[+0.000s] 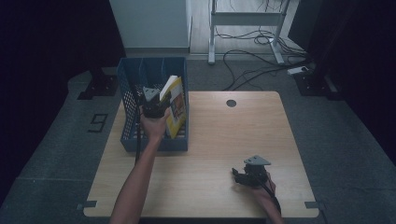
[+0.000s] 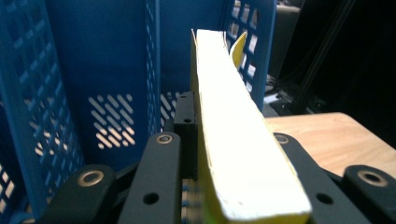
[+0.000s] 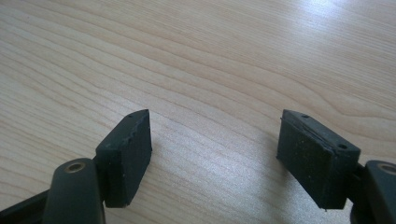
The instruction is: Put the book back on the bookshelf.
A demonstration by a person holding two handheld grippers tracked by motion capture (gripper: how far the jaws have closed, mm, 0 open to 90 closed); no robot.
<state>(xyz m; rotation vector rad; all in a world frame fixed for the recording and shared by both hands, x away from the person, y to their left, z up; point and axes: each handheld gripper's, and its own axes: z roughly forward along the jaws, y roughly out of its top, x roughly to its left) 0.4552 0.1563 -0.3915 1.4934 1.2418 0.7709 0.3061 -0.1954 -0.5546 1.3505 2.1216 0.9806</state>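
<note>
My right gripper (image 1: 239, 175) rests on the table (image 1: 210, 140) near me, jaws wide and empty. Farther off, my left gripper (image 1: 161, 112) is clamped on the book (image 2: 233, 140), which stands tilted in the rightmost slot of the blue rack (image 1: 133, 140). I judge the risk is snagging: the splayed cover could catch the mesh wall, or the book could pivot out of this edge grip.

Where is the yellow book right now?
High view, left side: the yellow book stands tilted in the blue file rack, clamped by the left hand-held gripper.
</note>
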